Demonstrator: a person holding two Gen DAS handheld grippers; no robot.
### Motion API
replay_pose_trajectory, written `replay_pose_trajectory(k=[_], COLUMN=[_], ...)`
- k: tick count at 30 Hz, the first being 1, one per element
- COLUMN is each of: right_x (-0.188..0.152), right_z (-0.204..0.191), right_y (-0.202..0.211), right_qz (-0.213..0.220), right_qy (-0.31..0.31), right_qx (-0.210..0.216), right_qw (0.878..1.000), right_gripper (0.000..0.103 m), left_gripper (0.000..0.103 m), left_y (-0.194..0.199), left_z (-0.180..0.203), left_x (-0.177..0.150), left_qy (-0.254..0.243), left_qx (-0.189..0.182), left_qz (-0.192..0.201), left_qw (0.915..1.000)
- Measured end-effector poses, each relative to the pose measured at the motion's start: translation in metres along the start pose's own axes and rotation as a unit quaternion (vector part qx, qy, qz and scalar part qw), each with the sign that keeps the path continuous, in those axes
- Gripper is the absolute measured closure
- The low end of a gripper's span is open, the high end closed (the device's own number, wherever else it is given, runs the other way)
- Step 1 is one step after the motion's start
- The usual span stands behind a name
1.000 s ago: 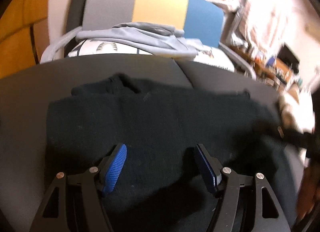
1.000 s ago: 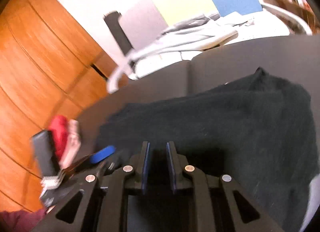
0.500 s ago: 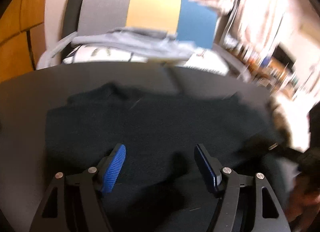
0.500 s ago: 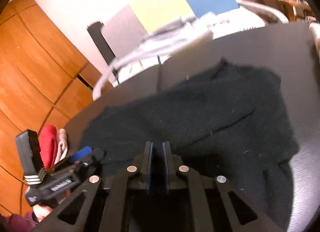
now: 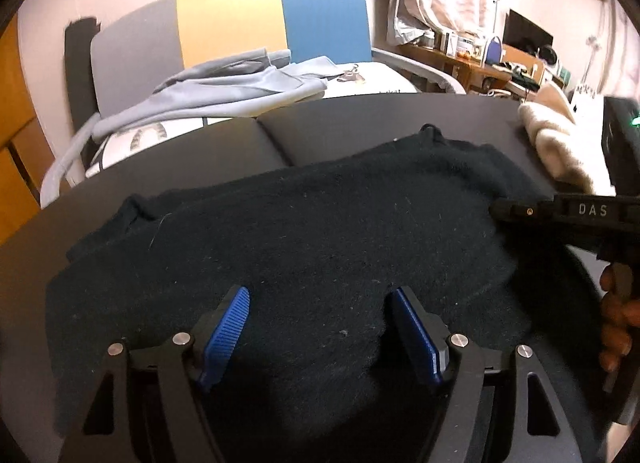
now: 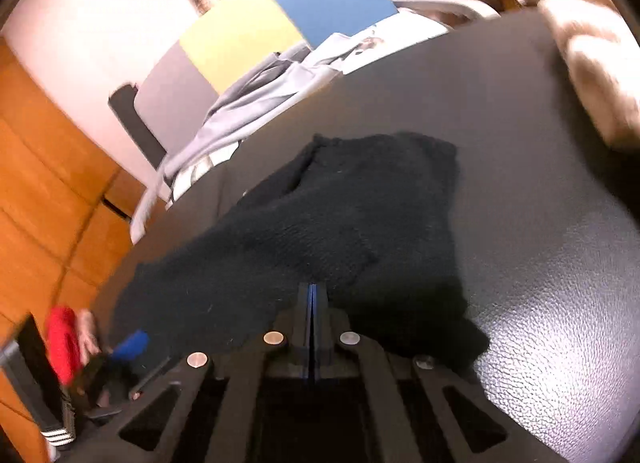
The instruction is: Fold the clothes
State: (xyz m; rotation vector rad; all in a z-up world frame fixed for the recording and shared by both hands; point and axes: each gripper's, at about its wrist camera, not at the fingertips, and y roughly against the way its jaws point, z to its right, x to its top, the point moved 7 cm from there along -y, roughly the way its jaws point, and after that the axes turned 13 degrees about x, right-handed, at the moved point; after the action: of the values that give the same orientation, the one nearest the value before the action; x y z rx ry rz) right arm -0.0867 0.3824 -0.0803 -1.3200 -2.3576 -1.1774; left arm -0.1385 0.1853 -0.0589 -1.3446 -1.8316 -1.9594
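A black knit garment (image 5: 320, 223) lies spread across the dark table (image 5: 200, 151). My left gripper (image 5: 320, 299) hovers open over its near edge, with cloth below the blue pads (image 5: 228, 327) but nothing pinched between them. My right gripper (image 6: 312, 289) is shut, its fingertips meeting the cloth at the garment's (image 6: 360, 203) near side. In the left wrist view the right gripper (image 5: 498, 211) reaches in from the right onto the garment's right edge, with a hand (image 5: 616, 315) on its handle.
A folded cream fleece (image 5: 556, 143) sits at the table's far right corner. Behind the table stands a grey, yellow and blue chair (image 5: 240, 31) piled with grey clothes (image 5: 224, 87). Wooden cabinets (image 6: 40, 183) rise on the left; a cluttered desk (image 5: 500, 63) stands far right.
The right gripper's jaws closed fully as it swung right and sank onto the garment's edge. The left gripper shifted sideways and rolled, staying open over the cloth.
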Motion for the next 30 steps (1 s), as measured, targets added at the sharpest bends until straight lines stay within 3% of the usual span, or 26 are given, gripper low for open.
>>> replay_pose_trajectory(k=[1,3,4,7,11,12,13,15,19,24,30], right_x=[0.002,0.009,0.013,0.025,0.024,0.023,0.022,0.020,0.021,0.042,0.072], right_z=[-0.007,-0.027,-0.036,-0.053,-0.042,-0.036,-0.031,-0.021,-0.011,-0.016,-0.019], right_y=[0.001,0.007,0.007,-0.008,-0.036,-0.040,-0.039,-0.034,-0.029,-0.051,-0.089], right_qz=[0.000,0.012,0.014,-0.001,-0.044,-0.051,-0.049,-0.039,-0.025,-0.029,-0.024], right_qy=[0.006,0.027,0.039,0.090,0.119,0.121,0.121,0.111,0.094,0.104,0.108], right_qx=[0.003,0.027,0.036,0.027,-0.022,-0.034,-0.039,-0.041,-0.044,-0.052,-0.051], right_qw=[1.000,0.999,0.998,0.996,0.992,0.991,0.991,0.992,0.994,0.993,0.993], right_gripper=[0.101,0.084,0.084,0.084,0.084,0.085,0.087,0.092,0.095,0.095,0.095], left_gripper=[0.029,0.029,0.028,0.028,0.028,0.025,0.014,0.005,0.000,0.000,0.000], left_y=[0.005,0.016,0.019,0.010,-0.024,-0.030,-0.033,-0.034,-0.042,-0.054,-0.084], left_z=[-0.004,-0.015,-0.025,-0.070,-0.141,-0.153,-0.163,-0.177,-0.181,-0.190,-0.212], left_x=[0.002,0.006,0.008,0.014,0.001,-0.007,-0.014,-0.022,-0.025,-0.010,0.014], left_qy=[0.006,0.019,0.027,0.057,0.103,0.103,0.107,0.130,0.138,0.132,0.167], left_qx=[-0.006,-0.016,-0.011,0.045,0.134,0.154,0.159,0.150,0.145,0.148,0.132], left_qz=[0.003,0.018,0.024,0.027,-0.027,-0.038,-0.043,-0.042,-0.047,-0.044,-0.052], left_qw=[1.0000,0.9995,0.9993,0.9970,0.9852,0.9820,0.9804,0.9792,0.9786,0.9791,0.9758])
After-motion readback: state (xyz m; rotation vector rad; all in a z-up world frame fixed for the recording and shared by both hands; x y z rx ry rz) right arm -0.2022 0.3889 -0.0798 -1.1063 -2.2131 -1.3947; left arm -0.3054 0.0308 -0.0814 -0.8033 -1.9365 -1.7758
